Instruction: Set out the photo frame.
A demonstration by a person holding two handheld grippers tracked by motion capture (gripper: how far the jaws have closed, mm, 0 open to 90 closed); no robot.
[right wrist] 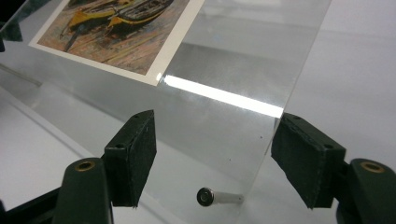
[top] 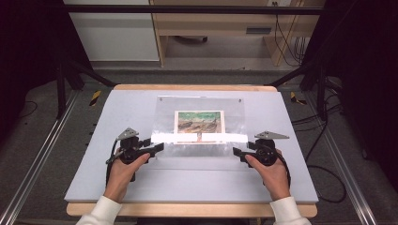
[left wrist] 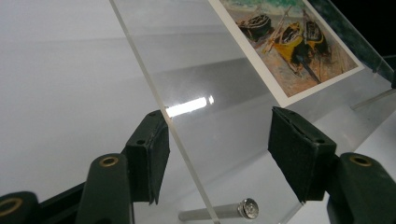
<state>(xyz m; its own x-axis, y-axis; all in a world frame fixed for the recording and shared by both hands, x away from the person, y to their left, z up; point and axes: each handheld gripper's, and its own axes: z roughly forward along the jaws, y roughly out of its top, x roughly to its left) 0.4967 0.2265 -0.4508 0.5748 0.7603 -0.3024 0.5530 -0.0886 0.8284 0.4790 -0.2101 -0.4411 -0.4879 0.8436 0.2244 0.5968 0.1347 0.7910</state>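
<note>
A: From the high view, your left gripper (top: 157, 146) and right gripper (top: 236, 152) sit at the two near corners of the clear acrylic frame (top: 166, 110), which lies on the white counter (top: 117, 178). The boat print (top: 199, 121) is between your two sets of fingers and a little beyond them.

B: Can you tell from up there whether my fingers are on the acrylic?

A: No, they are too small there. Your left gripper view settles it: the left gripper (left wrist: 219, 158) straddles the edge of the acrylic frame (left wrist: 210, 70), one finger just outside the edge and the other finger (left wrist: 299, 156) over the sheet, apart and clamped on nothing. The pane's edge runs up between them, close by the outer finger; I cannot tell whether they touch.

B: And the right?

A: Your right gripper view shows the same. The right gripper (right wrist: 215, 156) has its fingers (right wrist: 133, 156) spread, with the corner of the acrylic frame (right wrist: 243, 56) in the gap and no pad pressing it.

B: Anything the top view misses?

A: A metal standoff pin (left wrist: 224, 211) sits under the pane, low between your left fingers. Another standoff pin (right wrist: 217, 197) sits low between your right fingers. The boat print (left wrist: 292, 42) lies beyond your left fingers, up and to one side, and the yellow boats on the boat print (right wrist: 116, 32) read clearly beyond your right fingers.
</note>
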